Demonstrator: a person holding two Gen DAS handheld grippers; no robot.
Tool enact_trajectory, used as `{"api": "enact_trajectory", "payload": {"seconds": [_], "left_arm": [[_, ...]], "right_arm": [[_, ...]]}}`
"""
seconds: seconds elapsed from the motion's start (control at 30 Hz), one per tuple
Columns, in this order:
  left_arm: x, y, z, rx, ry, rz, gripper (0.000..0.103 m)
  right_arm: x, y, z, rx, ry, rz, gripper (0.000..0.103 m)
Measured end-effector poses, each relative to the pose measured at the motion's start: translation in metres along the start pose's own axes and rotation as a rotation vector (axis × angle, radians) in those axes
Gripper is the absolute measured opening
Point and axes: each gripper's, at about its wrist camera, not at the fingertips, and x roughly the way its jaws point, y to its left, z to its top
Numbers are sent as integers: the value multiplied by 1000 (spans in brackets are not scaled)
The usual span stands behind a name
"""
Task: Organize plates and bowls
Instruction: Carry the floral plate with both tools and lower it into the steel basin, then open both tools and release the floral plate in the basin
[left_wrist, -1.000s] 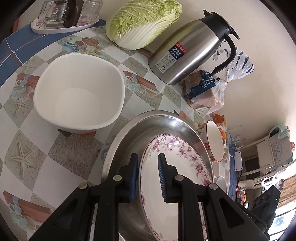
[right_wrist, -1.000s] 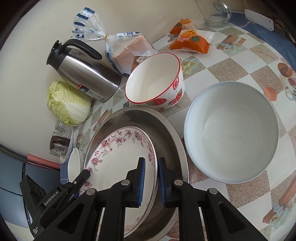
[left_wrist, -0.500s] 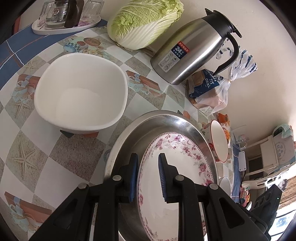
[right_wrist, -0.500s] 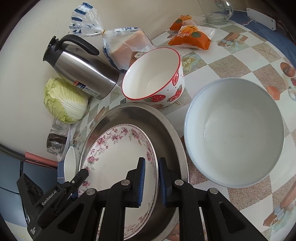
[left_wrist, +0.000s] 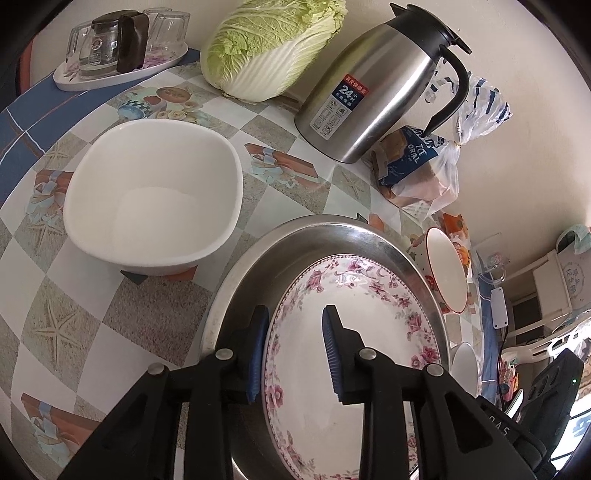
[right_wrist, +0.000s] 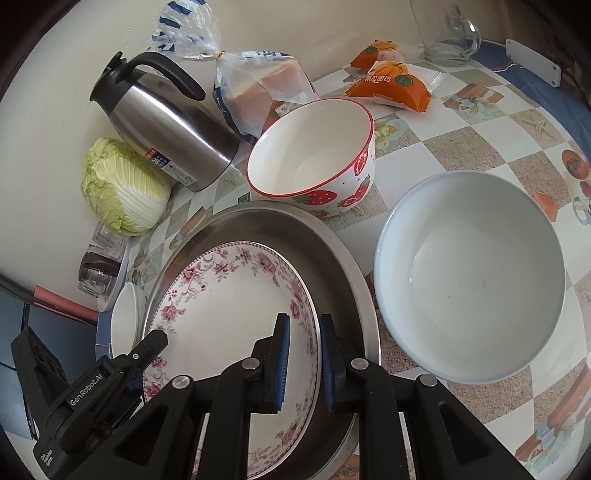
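Observation:
A floral plate (left_wrist: 354, 295) (right_wrist: 221, 295) lies in a steel basin (left_wrist: 332, 229) (right_wrist: 332, 258). My left gripper (left_wrist: 293, 354) straddles the plate's left rim. Its jaws are opening, and the inner pad stands clear over the plate's face. My right gripper (right_wrist: 304, 360) is shut on the plate's right rim. A white square bowl (left_wrist: 155, 199) sits left of the basin. Behind the basin stands a strawberry bowl (right_wrist: 314, 155), and to its right a large pale bowl (right_wrist: 469, 273).
Against the wall stand a steel thermos (left_wrist: 369, 96), a cabbage (left_wrist: 266, 48) and a bagged loaf (left_wrist: 417, 173). A tray of glasses (left_wrist: 118, 55) sits at the far left. Orange snack packets (right_wrist: 391, 81) and a glass mug (right_wrist: 443, 37) lie at the far right.
The left gripper's jaws have spread apart around the plate's rim. The right gripper keeps its hold, and both hands have barely shifted.

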Motion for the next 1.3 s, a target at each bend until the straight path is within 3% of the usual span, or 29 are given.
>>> {"api": "enact_trajectory", "payload": {"seconds": [0.33, 0.5, 1.0, 1.3], "left_arm": [[3, -2, 0, 7, 11, 14, 31], [3, -4, 0, 12, 18, 28, 33], [-7, -8, 1, 30, 36, 54, 35], [-25, -21, 2, 87, 23, 88, 48]], "right_arm": [[1, 1, 1, -12, -3, -7, 18], [0, 7, 1, -65, -13, -71, 18], [-16, 12, 3, -136, -56, -103, 18], [-28, 24, 2, -189, -56, -117, 19]]}}
